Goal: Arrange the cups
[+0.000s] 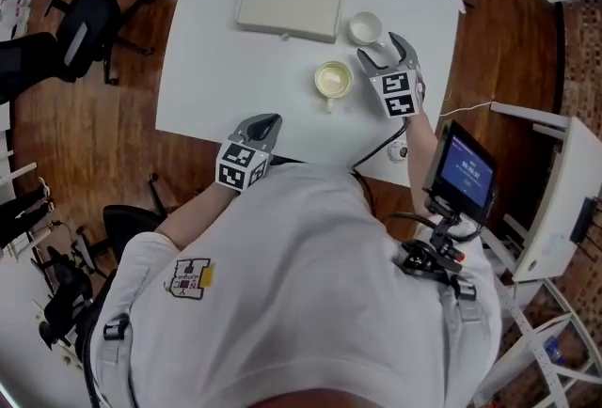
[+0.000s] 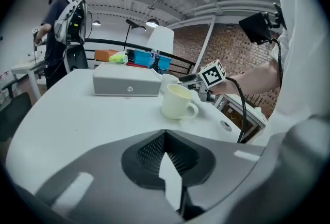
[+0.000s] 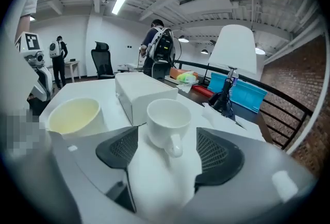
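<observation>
Right gripper view: the right gripper [image 3: 167, 148] had its jaws well apart. The white cup [image 3: 167, 114] stood upright on the tabletop [image 3: 100, 91] between the two pads, which did not press on it. The cup was small, glossy and plain white, with a rounded body. Its loop handle pointed straight back toward the gripper. Its interior showed only the bare white inner wall.

To the left of that gripper stood the pale yellow cup [image 3: 75, 114], upright and outside the jaws. It was wider than the white cup, with a cream outer wall and a uniformly yellow interior. Whether that colour was glaze or contents could not be determined.

Head view: both cups stood in the right half of the tabletop, near each other but not touching. The white cup stood just beside the right end of the white box [image 1: 289, 7]. The yellow cup stood closer to the person, with its handle turned toward the near edge. The box was flat, rectangular and closed, so its contents were hidden.

Left gripper view: the left gripper [image 2: 165, 135] hung over the near edge of the tabletop, well apart from both cups. Its jaw tips met and nothing was between them.
</observation>
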